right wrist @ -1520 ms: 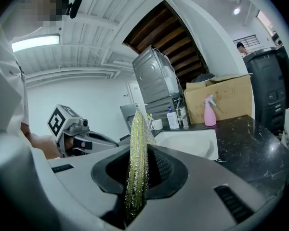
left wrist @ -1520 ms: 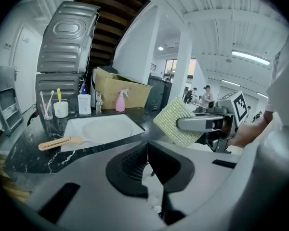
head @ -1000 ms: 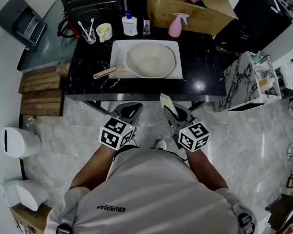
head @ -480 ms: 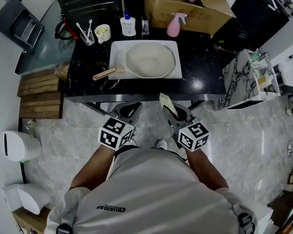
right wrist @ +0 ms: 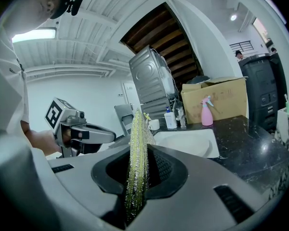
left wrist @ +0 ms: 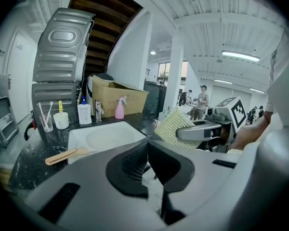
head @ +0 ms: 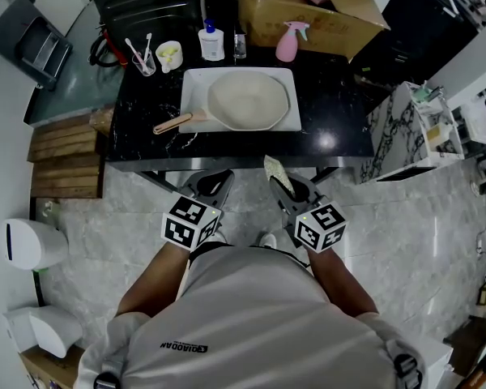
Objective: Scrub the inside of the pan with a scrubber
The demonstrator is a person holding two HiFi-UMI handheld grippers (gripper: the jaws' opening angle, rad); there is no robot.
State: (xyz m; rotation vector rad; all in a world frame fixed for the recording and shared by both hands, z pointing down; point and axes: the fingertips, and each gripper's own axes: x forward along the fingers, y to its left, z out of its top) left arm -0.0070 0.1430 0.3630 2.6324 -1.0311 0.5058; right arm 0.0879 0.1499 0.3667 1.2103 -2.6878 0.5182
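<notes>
In the left gripper view the left gripper is seen with its jaws pressed together and nothing between them; this is read less plainly from the head view. The pan, with its wooden handle turned left, is laid in a white tray on the black counter, well apart from both grippers. In the right gripper view the scrubber is shown edge-on, pinched between the jaws of the right gripper; in the head view more of its flat face is seen.

Against 1 second ago, both grippers and the pan are found in the same places; only the whole scene is shifted slightly in the head view.

Both grippers are held over the floor, short of the counter's near edge. A cup, a soap bottle and a pink spray bottle are lined up behind the tray, while bare counter is left at the tray's right.
</notes>
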